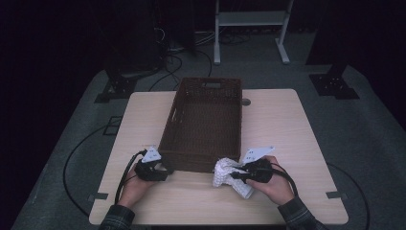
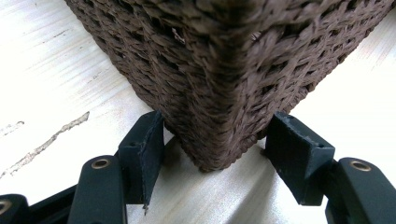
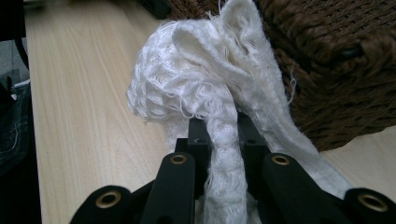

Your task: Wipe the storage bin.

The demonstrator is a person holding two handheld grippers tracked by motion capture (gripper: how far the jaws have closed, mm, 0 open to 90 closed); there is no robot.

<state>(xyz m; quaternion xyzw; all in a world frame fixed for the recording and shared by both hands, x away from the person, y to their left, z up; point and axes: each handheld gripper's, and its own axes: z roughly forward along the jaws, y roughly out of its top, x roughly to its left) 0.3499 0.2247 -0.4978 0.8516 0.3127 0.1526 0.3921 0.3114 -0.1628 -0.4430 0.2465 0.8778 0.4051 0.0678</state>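
Note:
A dark brown wicker basket point(image 1: 197, 162) stands in the middle of the light wooden table point(image 1: 287, 129). My left gripper point(image 1: 157, 168) is at its near left corner. In the left gripper view the gripper point(image 2: 215, 140) is open, and its jaws straddle that corner of the basket point(image 2: 224, 70), with a pad close on each side. A white, fluffy knitted cloth point(image 1: 224, 173) lies bunched on the table by the basket's near right corner. My right gripper point(image 1: 238, 175) is shut on a fold of the cloth point(image 3: 196, 79), right beside the basket wall point(image 3: 336, 70).
The basket looks empty inside. Bare tabletop runs along the basket's left and right sides and behind it. Beyond the table are a white frame stand point(image 1: 251, 28), cables on the grey floor point(image 1: 172, 57) and dark stand bases point(image 1: 332, 86).

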